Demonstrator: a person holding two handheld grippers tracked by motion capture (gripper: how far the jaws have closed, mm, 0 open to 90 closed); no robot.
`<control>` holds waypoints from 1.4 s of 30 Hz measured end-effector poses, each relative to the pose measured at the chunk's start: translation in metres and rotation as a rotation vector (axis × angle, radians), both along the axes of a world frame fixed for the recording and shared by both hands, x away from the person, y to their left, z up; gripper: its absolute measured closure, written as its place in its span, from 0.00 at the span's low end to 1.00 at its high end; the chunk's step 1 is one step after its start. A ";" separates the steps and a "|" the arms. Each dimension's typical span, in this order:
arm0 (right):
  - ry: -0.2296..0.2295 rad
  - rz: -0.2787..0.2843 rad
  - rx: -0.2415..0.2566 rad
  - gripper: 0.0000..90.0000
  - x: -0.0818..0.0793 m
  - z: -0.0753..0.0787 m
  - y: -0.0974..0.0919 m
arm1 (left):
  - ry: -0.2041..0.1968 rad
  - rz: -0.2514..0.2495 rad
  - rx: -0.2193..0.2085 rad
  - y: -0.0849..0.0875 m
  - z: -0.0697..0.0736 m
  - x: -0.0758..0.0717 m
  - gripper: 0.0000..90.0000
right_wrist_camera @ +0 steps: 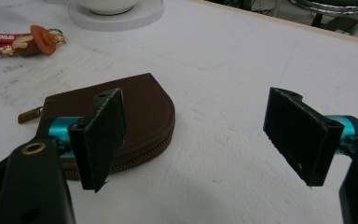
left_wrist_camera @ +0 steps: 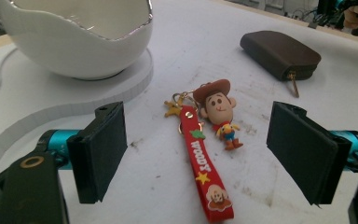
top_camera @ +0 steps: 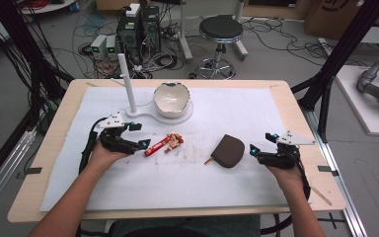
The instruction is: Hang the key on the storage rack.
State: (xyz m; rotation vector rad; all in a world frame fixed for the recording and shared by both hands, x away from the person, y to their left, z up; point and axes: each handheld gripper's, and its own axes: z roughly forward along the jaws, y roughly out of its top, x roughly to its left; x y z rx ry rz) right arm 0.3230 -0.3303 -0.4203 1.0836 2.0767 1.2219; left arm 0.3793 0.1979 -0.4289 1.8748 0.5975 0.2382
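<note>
A red strap keychain with a small cowboy figure point(top_camera: 166, 143) point(left_wrist_camera: 204, 163) lies on the white mat left of centre. My left gripper point(top_camera: 139, 136) point(left_wrist_camera: 205, 156) stands open just to its left, jaws spread wide either side of the strap, nothing held. A brown zip pouch point(top_camera: 229, 150) point(right_wrist_camera: 142, 112) lies to the right of centre. My right gripper point(top_camera: 262, 144) point(right_wrist_camera: 200, 140) is open beside the pouch's right edge, its left jaw in front of the pouch, not gripping it. A white bowl point(top_camera: 171, 98) point(left_wrist_camera: 74, 32) sits on a round white base behind the keychain.
A white upright post point(top_camera: 127, 81) rises from the base left of the bowl. The white mat point(top_camera: 177, 182) covers most of the wooden table point(top_camera: 49, 143). A stool point(top_camera: 220, 29) and cables stand on the floor beyond the far edge.
</note>
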 end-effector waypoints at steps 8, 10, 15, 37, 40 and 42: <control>0.003 -0.018 -0.008 0.24 -0.013 -0.002 -0.010 | 0.018 -0.063 0.023 -0.028 -0.002 0.012 0.22; 0.003 -0.022 -0.008 0.24 -0.016 -0.002 -0.012 | 0.016 -0.076 0.029 -0.036 -0.003 0.014 0.22; 0.005 -0.033 -0.019 0.24 -0.022 -0.003 -0.017 | 0.028 -0.108 0.058 -0.054 -0.006 0.021 0.22; 0.010 -0.048 -0.033 0.24 -0.029 -0.005 -0.022 | 0.042 -0.165 0.291 -0.100 -0.019 0.035 0.27; 0.015 -0.048 -0.033 0.24 -0.029 -0.005 -0.022 | 0.031 -0.152 0.322 -0.102 -0.021 0.036 0.31; 0.005 -0.043 -0.038 0.24 -0.028 -0.005 -0.022 | 0.015 -0.148 0.353 -0.104 -0.020 0.036 0.36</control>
